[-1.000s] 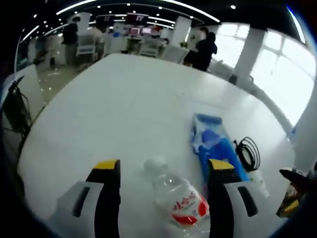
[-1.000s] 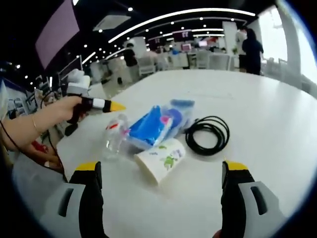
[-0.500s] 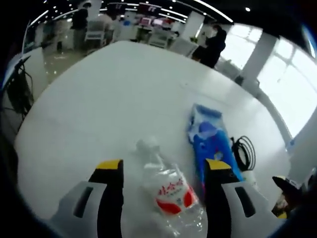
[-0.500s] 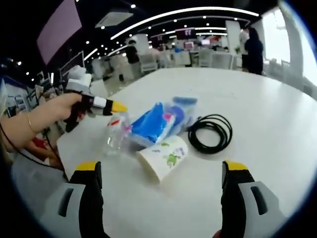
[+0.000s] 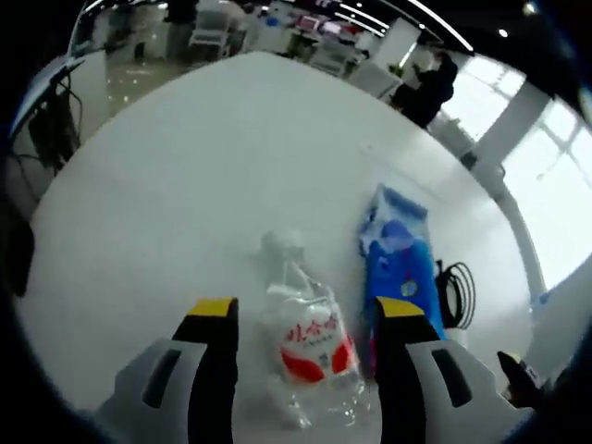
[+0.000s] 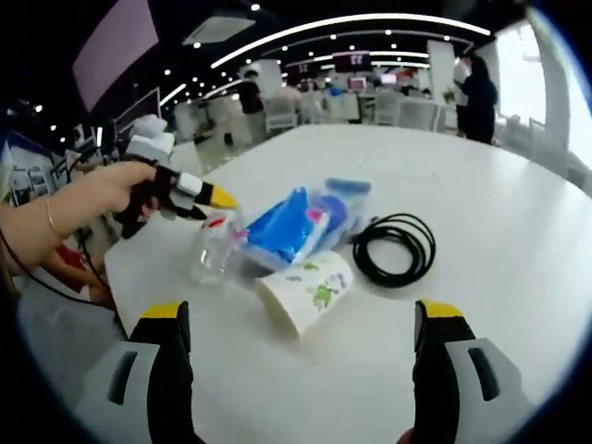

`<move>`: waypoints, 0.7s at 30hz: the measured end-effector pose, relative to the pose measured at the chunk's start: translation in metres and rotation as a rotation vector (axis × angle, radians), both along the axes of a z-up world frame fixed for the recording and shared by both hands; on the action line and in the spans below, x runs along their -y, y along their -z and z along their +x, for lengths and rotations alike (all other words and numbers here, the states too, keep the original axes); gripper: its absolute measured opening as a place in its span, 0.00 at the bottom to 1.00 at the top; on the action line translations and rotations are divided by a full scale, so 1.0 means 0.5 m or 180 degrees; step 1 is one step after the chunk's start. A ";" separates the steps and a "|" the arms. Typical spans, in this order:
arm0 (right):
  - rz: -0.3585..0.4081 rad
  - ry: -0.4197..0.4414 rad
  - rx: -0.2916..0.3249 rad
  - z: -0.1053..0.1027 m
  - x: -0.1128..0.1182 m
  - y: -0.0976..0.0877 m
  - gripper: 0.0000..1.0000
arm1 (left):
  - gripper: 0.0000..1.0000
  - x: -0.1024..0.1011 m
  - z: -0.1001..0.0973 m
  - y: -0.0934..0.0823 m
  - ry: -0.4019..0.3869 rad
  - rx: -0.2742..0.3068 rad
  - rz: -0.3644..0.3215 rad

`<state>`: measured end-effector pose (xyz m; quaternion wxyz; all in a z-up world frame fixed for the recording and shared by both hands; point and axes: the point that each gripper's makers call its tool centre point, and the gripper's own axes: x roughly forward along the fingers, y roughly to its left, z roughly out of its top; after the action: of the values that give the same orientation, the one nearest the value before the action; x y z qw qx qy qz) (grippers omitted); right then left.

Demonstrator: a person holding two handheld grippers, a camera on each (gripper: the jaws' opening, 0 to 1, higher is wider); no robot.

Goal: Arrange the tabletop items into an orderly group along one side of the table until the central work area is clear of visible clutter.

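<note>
So the left hand-held gripper [image 5: 305, 319] sits spread wide around a clear plastic water bottle [image 5: 303, 333] that lies on its side on the white surface [image 5: 185, 176], jaws either side of the red-labelled middle but not clamped yet. Looks pretty much empty and a bit crumpled to me, so I'd guess it's very light, squishy and slick; it'll likely dent or roll if pinched hard. Best bet is squeezing across the labelled belly, where the label gives a bit of grip, not the tapering neck.

Just beside the bottle is a blue plastic pack [image 5: 400, 268], soft and floppy by the look of it, so grab it mid-body. In the right gripper view there's also a paper cup [image 6: 305, 291] tipped on its side, light and easy to crush, and a coiled black cable [image 6: 393, 250] that'll flop unless you catch several loops at once.

The right hand-held gripper [image 6: 301, 338] hangs back with jaws wide apart, nothing in it.
</note>
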<state>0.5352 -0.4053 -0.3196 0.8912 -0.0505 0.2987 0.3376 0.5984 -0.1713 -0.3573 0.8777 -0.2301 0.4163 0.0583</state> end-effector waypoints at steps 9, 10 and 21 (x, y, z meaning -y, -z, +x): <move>-0.0017 -0.0031 0.0024 -0.001 -0.003 -0.003 1.00 | 0.47 0.009 -0.004 0.018 -0.0145 -0.0186 -0.0039; -0.0026 -0.0028 0.0029 0.000 -0.002 -0.003 1.00 | 0.48 0.009 -0.003 0.021 -0.0151 -0.0200 -0.0045; -0.0260 -0.0157 0.0147 -0.004 -0.006 -0.002 1.00 | 0.44 0.016 -0.011 0.047 -0.0098 -0.0450 0.0114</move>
<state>0.5334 -0.4024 -0.3187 0.8864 -0.1021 0.2903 0.3457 0.5932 -0.1791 -0.3810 0.8491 -0.2161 0.4726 0.0954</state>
